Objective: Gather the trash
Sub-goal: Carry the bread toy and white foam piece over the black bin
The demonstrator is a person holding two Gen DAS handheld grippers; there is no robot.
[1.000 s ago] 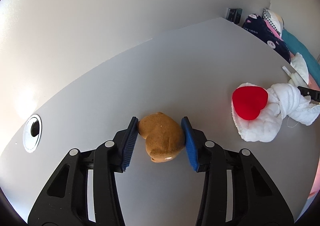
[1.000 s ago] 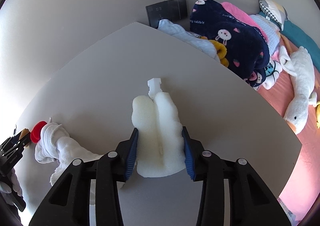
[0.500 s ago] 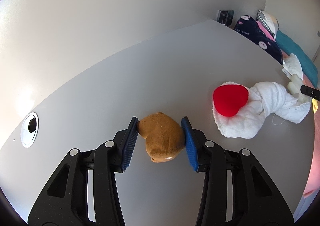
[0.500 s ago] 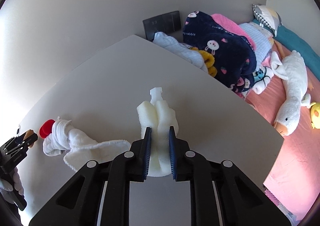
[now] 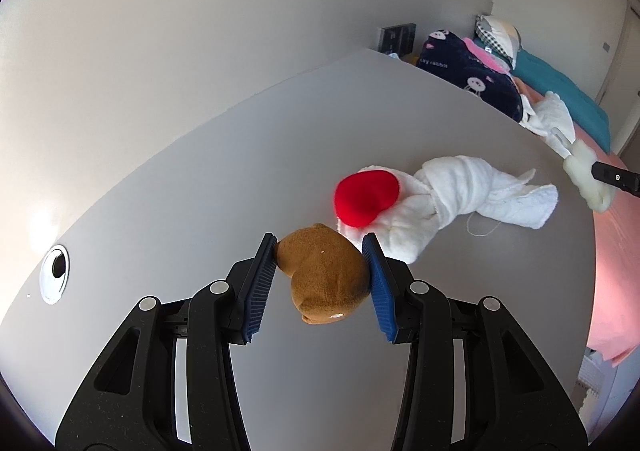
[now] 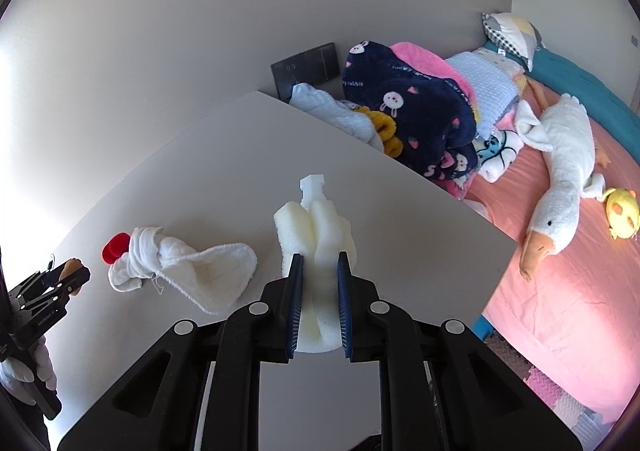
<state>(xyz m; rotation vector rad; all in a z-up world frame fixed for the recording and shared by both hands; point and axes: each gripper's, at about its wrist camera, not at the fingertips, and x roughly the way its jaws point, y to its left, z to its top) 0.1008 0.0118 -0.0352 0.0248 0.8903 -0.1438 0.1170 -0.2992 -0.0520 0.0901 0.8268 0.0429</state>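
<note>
Lying pinched between the blue ribbed pads of the right gripper (image 6: 319, 305), the pale yellow-white, folded foam scrap (image 6: 316, 243) runs its long axis straight forward along the fingers, its squared white tab (image 6: 311, 184) pointing away from the tool toward the far corner of the matt grey tabletop (image 6: 224, 155). The jaws have just been closing on it and now stand nearly together, the foam squeezed thin where the pads press and bulging above them; it appears lifted clear of the surface, though the underside is hidden. The left gripper (image 5: 323, 283) holds a second item, a rounded tan-brown plush lump (image 5: 324, 279), with its jaws partly open at the width of the lump, both pads bearing on its flanks. Between the two tools, on the table, lies a twisted white terry cloth (image 5: 460, 191) with a red heart-shaped cushion (image 5: 367, 195) at its end nearest the left gripper; its long axis runs across the table from one tool toward the other. Judged from this layout, the cloth bundle is the only loose piece left on the surface, and the left hand is the nearer to its red end, though both tools are already loaded. No bin is visible in either view. Beyond the table edge are a navy rabbit-print blanket (image 6: 408, 107) and a white plush goose (image 6: 560, 179) on a pink bedsheet (image 6: 560, 311).
</note>
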